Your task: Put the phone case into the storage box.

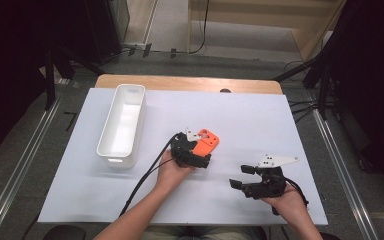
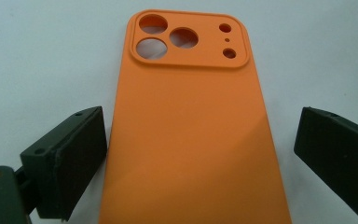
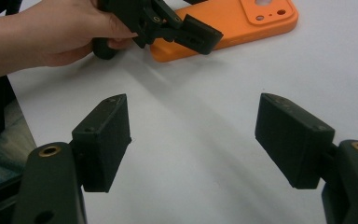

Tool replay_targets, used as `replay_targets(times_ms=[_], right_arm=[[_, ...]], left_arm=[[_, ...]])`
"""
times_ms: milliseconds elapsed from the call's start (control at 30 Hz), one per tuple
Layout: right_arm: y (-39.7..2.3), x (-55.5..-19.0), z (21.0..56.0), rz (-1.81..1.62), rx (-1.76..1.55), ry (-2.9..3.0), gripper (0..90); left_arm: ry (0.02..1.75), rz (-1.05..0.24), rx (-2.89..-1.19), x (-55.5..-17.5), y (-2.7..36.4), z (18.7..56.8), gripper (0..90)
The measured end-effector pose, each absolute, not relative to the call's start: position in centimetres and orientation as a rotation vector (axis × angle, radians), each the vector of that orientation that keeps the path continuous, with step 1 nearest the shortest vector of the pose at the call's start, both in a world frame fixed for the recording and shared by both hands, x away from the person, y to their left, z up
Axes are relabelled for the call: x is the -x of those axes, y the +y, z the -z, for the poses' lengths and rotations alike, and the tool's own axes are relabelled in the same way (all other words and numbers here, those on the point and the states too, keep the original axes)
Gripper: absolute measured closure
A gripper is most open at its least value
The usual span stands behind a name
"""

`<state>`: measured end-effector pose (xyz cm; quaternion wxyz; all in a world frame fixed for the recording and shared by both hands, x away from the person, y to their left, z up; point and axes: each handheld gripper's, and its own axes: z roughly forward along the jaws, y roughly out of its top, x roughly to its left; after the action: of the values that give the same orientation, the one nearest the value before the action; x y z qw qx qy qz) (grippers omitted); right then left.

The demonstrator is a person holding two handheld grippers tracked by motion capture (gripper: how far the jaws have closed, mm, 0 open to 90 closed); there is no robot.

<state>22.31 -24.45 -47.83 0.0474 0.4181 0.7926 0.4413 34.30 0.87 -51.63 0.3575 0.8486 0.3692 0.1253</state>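
Note:
An orange phone case [image 1: 207, 140] lies flat on the white table top [image 1: 260, 115], back side up, with its camera cut-outs at the far end. My left gripper [image 1: 200, 151] stands open astride the case [image 2: 191, 140], one black jaw on each side of its near half, neither pad pressing on it. In the right gripper view the case [image 3: 233, 28] lies at the top, with one of the left gripper's fingers [image 3: 198, 33] over its edge. My right gripper [image 1: 241, 176] is open near the front right of the table, with bare table top between its fingers [image 3: 105, 140].
A long white bin [image 1: 117, 159] stands at the left of the table, with nothing in the part of it that shows. Dark stands and cables line the floor on both sides. The wooden table edge [image 1: 190, 82] runs along the back.

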Motion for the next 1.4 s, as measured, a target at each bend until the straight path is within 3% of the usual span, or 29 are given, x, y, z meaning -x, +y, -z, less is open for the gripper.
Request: replay_targets(times_ms=[267,667,900,1400], right_arm=[[-24.51,-22.30,47.83,-1.348,-1.272,2.415,25.4],[-24.52,-22.28,47.85,-1.340,-1.274,2.412,25.4],[-24.43,-22.25,47.84,-1.339,-1.278,2.421,25.4],[-24.38,-22.30,47.91,-1.330,-1.274,2.423,25.4]], left_arm=[[0.940,-0.402,-2.242,-33.98,0.16,51.77,2.9],[0.948,-0.410,-2.240,-33.97,0.23,51.72,4.9],[0.952,-0.425,-2.216,-33.84,0.52,51.66,14.9],[0.960,-0.427,-2.229,-33.84,0.41,51.53,15.5]])
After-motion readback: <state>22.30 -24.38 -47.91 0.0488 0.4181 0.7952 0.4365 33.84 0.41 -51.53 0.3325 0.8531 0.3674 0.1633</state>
